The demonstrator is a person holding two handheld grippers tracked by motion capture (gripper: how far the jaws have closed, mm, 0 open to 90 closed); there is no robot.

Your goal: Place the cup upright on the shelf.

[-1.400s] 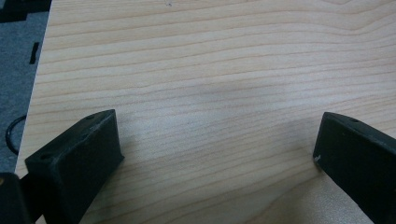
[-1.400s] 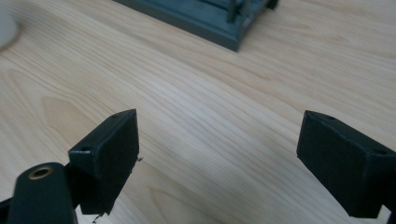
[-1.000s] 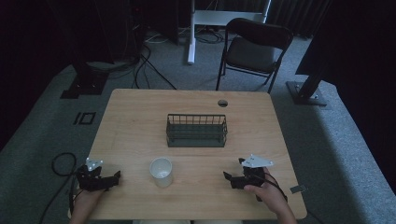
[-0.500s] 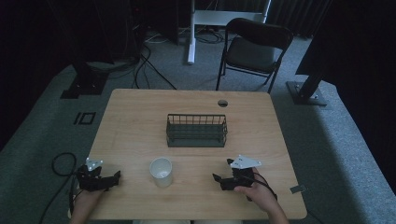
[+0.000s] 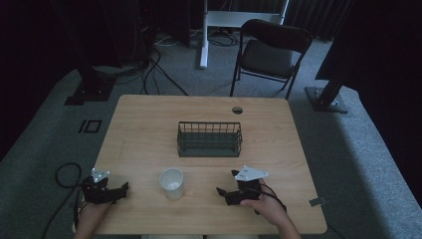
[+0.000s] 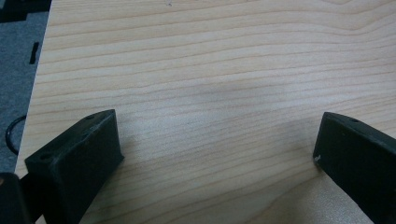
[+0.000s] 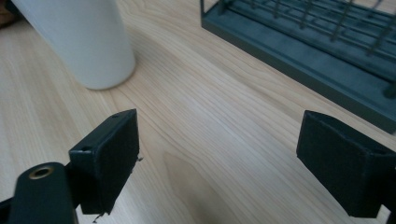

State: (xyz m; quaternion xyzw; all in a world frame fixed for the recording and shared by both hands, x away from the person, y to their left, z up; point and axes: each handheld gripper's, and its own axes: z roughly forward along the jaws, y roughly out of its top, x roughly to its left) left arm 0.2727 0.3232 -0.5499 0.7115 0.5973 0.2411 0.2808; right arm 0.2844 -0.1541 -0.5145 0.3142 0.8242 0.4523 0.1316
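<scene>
I see both grippers, left [image 5: 119, 190] & right [image 5: 225, 193], gaping, empty; smooth white cup [image 5: 171, 183], wire basket [image 5: 209, 139] on woodgrain bench [image 5: 144, 134].

Bare tabletop [image 5: 144, 144] between right gripper [image 5: 222, 192] and white cup [image 5: 171, 183], wire basket [image 5: 209, 139] blocking beyond

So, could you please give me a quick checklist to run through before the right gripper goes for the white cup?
1. Right gripper open: ok, its jaws stand wide apart in the right gripper view.
2. White cup upright: ok.
3. Path to the cup free: ok, bare table lies between them.
4. Jaws lined up with the cup: not ok, in the right gripper view the cup sits off to the upper left.
5. Wire basket apart from the cup: ok.
6. Left gripper out of the way: ok, open, at the cup's far side.
</scene>
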